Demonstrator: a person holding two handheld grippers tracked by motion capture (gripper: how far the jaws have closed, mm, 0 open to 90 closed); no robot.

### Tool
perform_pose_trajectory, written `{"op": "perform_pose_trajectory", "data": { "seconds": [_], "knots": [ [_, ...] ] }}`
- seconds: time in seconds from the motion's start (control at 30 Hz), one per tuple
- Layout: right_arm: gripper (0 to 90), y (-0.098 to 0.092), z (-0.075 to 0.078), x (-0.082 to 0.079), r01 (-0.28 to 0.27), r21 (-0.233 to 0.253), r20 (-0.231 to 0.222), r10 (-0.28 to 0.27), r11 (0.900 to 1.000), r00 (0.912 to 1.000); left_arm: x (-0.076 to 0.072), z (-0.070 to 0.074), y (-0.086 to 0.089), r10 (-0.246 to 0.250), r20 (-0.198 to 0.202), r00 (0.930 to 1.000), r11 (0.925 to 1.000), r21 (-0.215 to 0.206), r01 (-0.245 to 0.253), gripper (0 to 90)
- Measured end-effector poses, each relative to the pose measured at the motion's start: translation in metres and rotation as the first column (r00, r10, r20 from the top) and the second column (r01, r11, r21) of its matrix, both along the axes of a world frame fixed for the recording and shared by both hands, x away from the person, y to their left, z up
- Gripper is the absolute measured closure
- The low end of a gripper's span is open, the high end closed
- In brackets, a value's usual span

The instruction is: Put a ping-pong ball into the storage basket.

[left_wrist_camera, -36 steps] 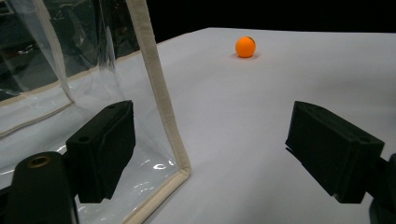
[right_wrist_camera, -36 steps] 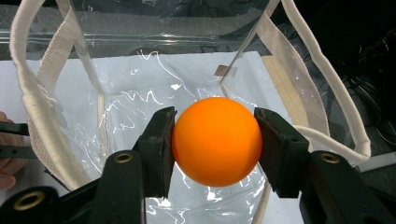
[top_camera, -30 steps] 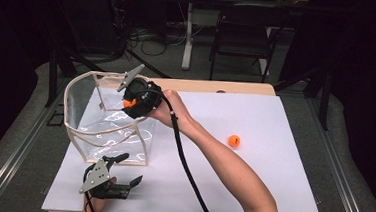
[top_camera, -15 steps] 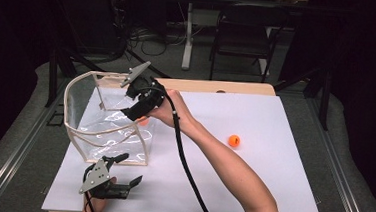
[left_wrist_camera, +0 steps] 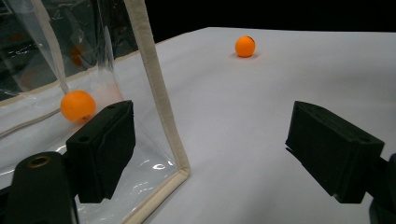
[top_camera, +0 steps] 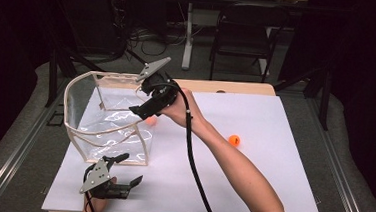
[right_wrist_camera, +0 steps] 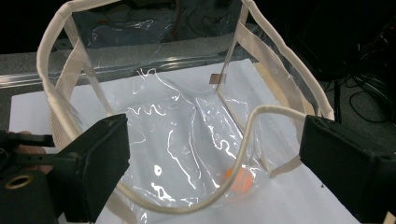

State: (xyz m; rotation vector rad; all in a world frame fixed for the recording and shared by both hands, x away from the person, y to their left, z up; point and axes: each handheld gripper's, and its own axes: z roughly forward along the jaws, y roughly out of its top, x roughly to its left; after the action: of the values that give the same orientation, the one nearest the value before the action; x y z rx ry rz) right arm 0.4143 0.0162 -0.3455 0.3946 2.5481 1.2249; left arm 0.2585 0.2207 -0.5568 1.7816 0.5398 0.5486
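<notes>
While the right gripper (top_camera: 143, 112) is hovering over the near right edge of the clear plastic bag (top_camera: 105, 125), its jaws are standing wide apart with nothing between them. Seen along those jaws in the right gripper view, an orange ball (right_wrist_camera: 239, 179) is lying on the bag's crumpled floor, close to the cream-trimmed wall. From the high view that ball (top_camera: 150, 120) is showing just below the gripper, at the bag's right side. A second orange ball (top_camera: 234, 139) is sitting on the white table (top_camera: 271, 182), well apart from the bag to the right. Near the table's front edge, the left gripper (top_camera: 121, 174) is resting just beside the bag's front corner, its jaws also spread open and holding nothing. Its own view is showing the bagged ball (left_wrist_camera: 77, 106) through the plastic and the loose one (left_wrist_camera: 245, 46) farther off.
</notes>
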Motion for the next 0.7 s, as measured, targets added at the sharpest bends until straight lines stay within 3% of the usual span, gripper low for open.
{"op": "perform_pose_trajectory", "data": {
  "seconds": [0.7],
  "knots": [
    [4.2,-0.043,-0.011,-0.010,0.020,0.032,-0.013,-0.020,0.999,0.9997,0.000,0.000,-0.001,-0.001,-0.003,1.0000,1.0000,-0.002,0.001,15.7]
  ]
}}
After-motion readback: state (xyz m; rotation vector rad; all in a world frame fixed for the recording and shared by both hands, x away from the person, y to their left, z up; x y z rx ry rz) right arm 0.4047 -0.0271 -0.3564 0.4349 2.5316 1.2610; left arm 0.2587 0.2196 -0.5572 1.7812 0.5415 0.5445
